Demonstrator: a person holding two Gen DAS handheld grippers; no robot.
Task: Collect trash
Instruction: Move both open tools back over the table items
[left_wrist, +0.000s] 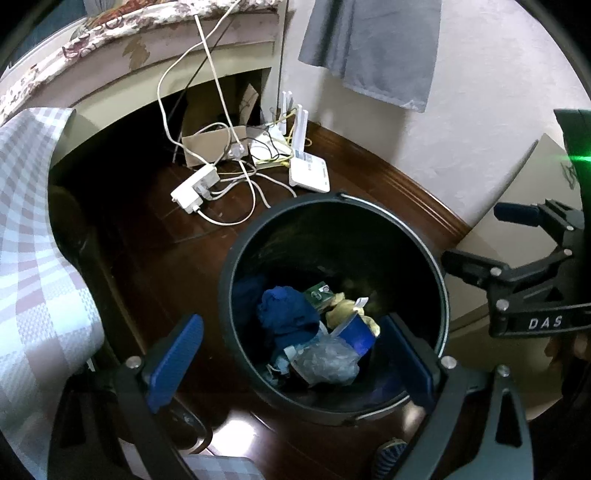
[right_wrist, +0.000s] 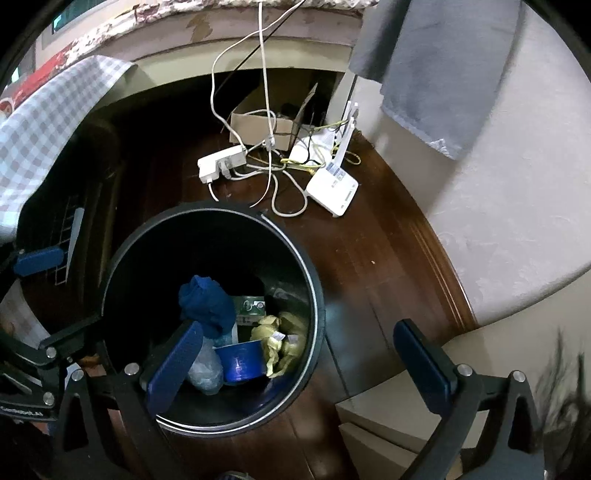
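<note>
A black round trash bin (left_wrist: 231, 258) (right_wrist: 314, 280) stands on the dark wooden floor. Inside lie a crumpled blue cloth (left_wrist: 286, 312) (right_wrist: 207, 299), a green carton (left_wrist: 318, 295) (right_wrist: 249, 306), yellow crumpled paper (left_wrist: 347, 306) (right_wrist: 284, 332), a blue cup (left_wrist: 358, 334) (right_wrist: 240, 360) and a clear plastic bag (left_wrist: 325, 363) (right_wrist: 205, 367). My left gripper (left_wrist: 291, 365) (right_wrist: 62, 291) hovers open over the bin, holding nothing. My right gripper (right_wrist: 299, 365) (left_wrist: 476, 236) is open too and holds nothing. Its left finger is over the bin and its right finger over the floor.
Behind the bin lie a white power strip (left_wrist: 194, 190) (right_wrist: 221, 162), tangled cables (left_wrist: 236, 173), a white router (left_wrist: 309, 171) (right_wrist: 332, 190) and a cardboard box (right_wrist: 258, 123). A checked cloth (left_wrist: 33, 266) hangs at left. A grey cloth (left_wrist: 373, 48) and the wall are at right.
</note>
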